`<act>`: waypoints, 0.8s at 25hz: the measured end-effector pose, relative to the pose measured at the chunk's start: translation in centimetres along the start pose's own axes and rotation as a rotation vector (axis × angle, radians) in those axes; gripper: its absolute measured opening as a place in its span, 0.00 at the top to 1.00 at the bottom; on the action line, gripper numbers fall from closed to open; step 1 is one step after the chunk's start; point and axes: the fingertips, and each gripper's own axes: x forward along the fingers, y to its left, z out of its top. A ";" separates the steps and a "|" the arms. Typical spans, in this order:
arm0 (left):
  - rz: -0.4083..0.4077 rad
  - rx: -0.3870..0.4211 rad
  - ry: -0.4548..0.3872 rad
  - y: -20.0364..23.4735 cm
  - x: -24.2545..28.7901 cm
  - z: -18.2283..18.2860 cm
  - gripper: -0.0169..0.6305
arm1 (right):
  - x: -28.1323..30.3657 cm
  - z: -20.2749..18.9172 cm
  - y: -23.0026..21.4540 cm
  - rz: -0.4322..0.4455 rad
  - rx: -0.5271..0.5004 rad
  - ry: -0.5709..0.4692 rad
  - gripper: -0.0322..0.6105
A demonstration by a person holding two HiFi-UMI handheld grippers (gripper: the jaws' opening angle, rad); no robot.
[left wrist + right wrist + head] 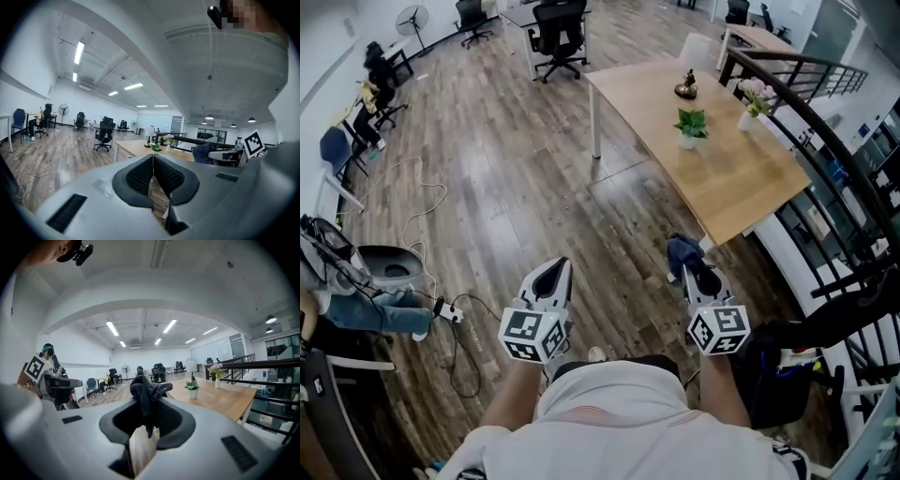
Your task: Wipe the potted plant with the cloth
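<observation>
A small green potted plant [691, 127] in a white pot stands on the long wooden table [741, 187], far ahead of both grippers; it also shows small in the right gripper view as the potted plant [192, 389] and in the left gripper view as the potted plant [155, 147]. My right gripper [686, 263] is shut on a dark blue cloth [682, 251], which bunches up between its jaws as the cloth [146, 393]. My left gripper [554, 275] is shut with nothing in it; in its own view the left gripper [152, 161] has its pads touching.
A vase of pink flowers [752, 101] and a dark figurine [685, 87] share the table. A black railing [825, 141] runs along the right. Office chairs [560, 39] stand at the back, cables [422, 211] trail over the wood floor at left, and a person [48, 363] stands at the far left of the right gripper view.
</observation>
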 end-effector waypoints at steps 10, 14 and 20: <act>-0.007 -0.069 -0.032 3.4 7.0 1.7 0.95 | 6.3 2.5 -3.2 -0.013 -0.051 0.006 0.75; 0.031 -0.078 -0.033 5.3 11.0 2.1 0.95 | 11.1 2.2 -5.2 0.023 -0.049 0.030 0.75; 0.075 -0.053 -0.049 6.9 18.4 4.9 0.95 | 18.5 6.4 -9.7 0.072 -0.058 -0.012 0.75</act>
